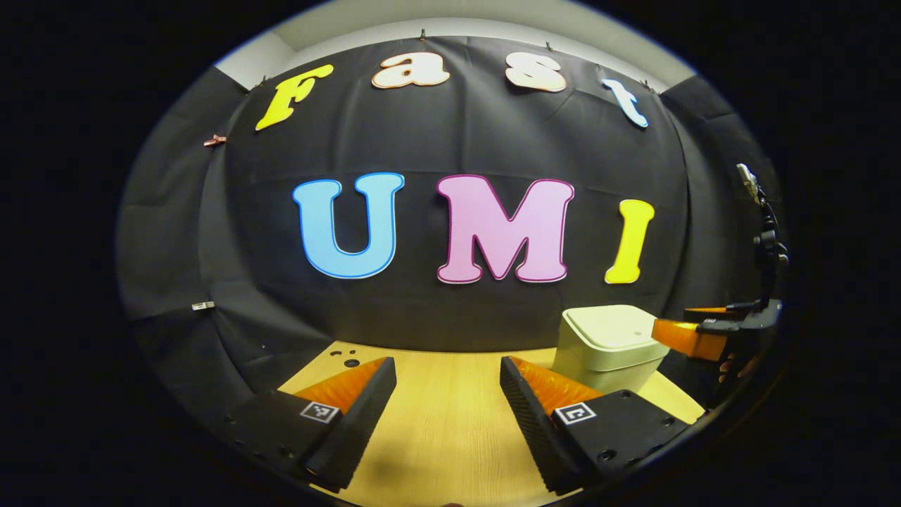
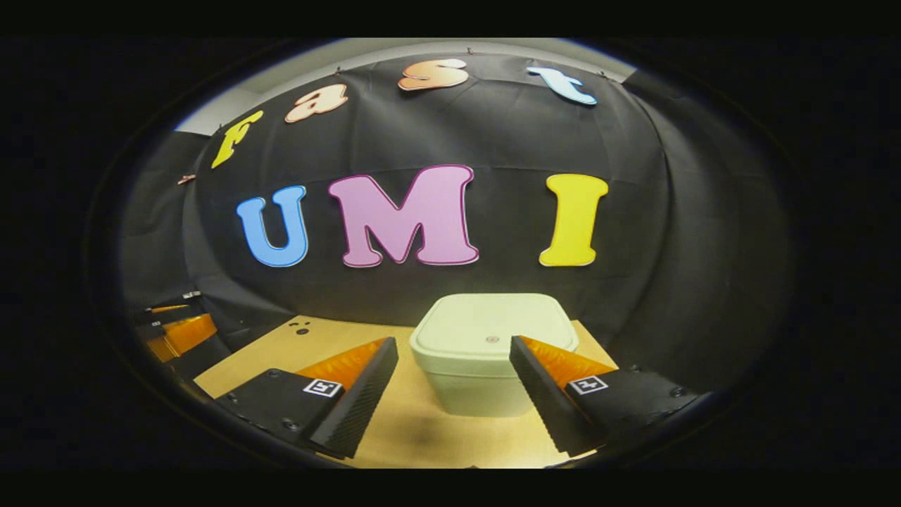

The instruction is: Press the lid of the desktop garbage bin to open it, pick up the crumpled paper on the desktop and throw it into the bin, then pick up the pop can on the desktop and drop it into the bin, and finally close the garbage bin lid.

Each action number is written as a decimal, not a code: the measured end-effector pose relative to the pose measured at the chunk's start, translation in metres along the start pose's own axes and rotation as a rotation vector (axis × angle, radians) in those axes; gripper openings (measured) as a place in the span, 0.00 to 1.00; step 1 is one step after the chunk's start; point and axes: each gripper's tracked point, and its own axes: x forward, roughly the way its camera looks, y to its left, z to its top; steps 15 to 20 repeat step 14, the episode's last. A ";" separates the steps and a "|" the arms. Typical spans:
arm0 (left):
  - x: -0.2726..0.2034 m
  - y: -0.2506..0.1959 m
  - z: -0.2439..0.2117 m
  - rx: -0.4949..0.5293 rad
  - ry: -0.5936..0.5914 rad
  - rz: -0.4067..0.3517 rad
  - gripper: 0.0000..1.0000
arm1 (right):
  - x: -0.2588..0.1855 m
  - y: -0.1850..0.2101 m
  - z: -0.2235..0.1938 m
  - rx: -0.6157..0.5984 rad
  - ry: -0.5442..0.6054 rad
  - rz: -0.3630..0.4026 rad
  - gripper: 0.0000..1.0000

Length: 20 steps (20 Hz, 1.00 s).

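A pale desktop bin [image 2: 486, 355] with its lid down stands on the wooden table [image 2: 422, 429], straight ahead of my right gripper [image 2: 454, 348]. That gripper is open, its fingers apart on either side of the bin and short of it. In the left gripper view the same bin [image 1: 609, 345] sits at the right, beyond my open left gripper [image 1: 448, 370], which holds nothing. The right gripper [image 1: 686, 338] shows there too, at the bin's right side. In the right gripper view the left gripper [image 2: 179, 331] is at the far left edge.
The wooden table [image 1: 450, 422] ends at the black cloth wall behind the bin. Two small dark holes [image 2: 301, 327] mark the table's far left corner. A stand with a clamp [image 1: 764, 239] rises at the right edge of the left gripper view.
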 end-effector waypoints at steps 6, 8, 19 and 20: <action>-0.038 0.022 -0.034 -0.043 0.030 -0.038 0.95 | -0.040 0.040 -0.034 -0.008 0.042 0.001 1.00; -0.049 0.028 -0.050 -0.029 0.060 -0.065 0.96 | -0.048 0.051 -0.043 -0.017 0.046 0.003 1.00; -0.060 0.046 -0.062 -0.018 0.072 -0.087 0.96 | -0.061 0.082 -0.056 -0.037 0.050 0.019 1.00; -0.060 0.046 -0.062 -0.018 0.072 -0.087 0.96 | -0.061 0.082 -0.056 -0.037 0.050 0.019 1.00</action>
